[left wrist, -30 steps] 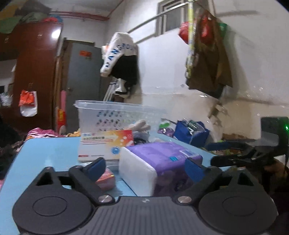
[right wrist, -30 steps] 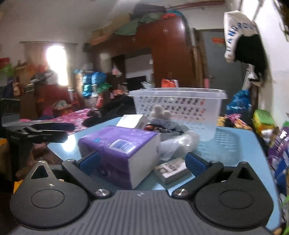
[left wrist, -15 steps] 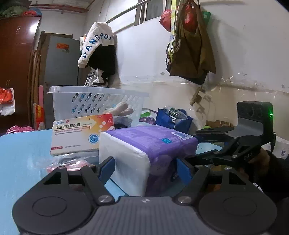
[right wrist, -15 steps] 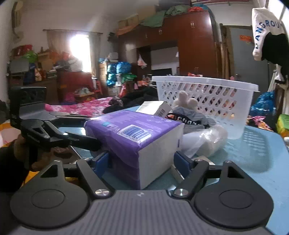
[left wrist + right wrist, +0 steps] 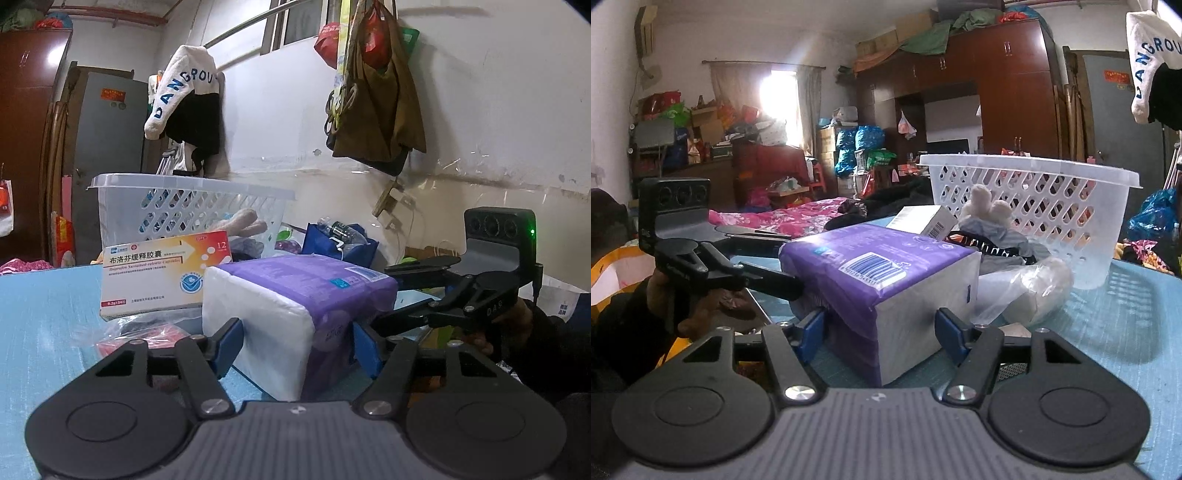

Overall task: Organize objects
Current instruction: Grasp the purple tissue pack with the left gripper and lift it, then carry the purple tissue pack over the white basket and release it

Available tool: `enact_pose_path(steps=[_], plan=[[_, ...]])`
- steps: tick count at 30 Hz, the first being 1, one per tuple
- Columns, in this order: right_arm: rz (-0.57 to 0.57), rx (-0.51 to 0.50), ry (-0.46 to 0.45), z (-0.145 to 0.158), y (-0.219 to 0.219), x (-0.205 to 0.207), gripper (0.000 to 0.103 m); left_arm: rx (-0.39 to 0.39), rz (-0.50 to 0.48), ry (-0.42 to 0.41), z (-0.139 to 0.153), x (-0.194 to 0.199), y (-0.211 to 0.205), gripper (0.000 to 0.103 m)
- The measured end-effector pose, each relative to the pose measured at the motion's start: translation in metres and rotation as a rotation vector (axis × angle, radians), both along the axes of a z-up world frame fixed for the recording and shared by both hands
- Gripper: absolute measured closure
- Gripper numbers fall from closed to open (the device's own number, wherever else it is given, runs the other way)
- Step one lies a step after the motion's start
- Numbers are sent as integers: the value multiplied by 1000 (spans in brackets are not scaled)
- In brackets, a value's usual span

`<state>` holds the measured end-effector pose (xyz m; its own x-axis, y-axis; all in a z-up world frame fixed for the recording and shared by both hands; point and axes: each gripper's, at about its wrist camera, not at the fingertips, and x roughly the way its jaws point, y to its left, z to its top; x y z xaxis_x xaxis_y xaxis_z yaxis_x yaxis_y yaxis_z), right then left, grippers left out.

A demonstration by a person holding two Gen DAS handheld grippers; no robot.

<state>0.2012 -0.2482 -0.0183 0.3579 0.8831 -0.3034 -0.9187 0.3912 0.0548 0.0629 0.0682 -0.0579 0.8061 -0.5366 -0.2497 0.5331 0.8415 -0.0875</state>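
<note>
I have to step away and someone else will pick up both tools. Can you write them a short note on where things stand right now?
Left tool: fingers straddle one end of the purple tissue pack, close to its sides; whether they grip is unclear.
Right tool: the same at the opposite end.
Pack sits on the blue table, not lifted.
Medicine box, plush toy and a plastic bag lie in front of the white basket.
Done: both tools placed around the pack.
Left: probably squeeze, lift and carry it to the basket, then the loose items.
</note>
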Motion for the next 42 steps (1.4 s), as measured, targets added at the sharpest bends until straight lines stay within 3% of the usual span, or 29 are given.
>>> enact_pose_path(steps=[10, 18, 33, 42], plan=[[-25, 12, -44, 3, -3, -9, 42, 24, 30, -54, 3, -12, -8, 40], [-64, 22, -153, 19, -5, -31, 45, 29, 39, -127, 16, -28, -14, 41], [-87, 31, -190, 30, -1, -28, 45, 54, 52, -191, 32, -29, -21, 42], [-108, 35, -226, 85, 10, 5, 46, 71, 60, -239, 89, 6, -21, 42]])
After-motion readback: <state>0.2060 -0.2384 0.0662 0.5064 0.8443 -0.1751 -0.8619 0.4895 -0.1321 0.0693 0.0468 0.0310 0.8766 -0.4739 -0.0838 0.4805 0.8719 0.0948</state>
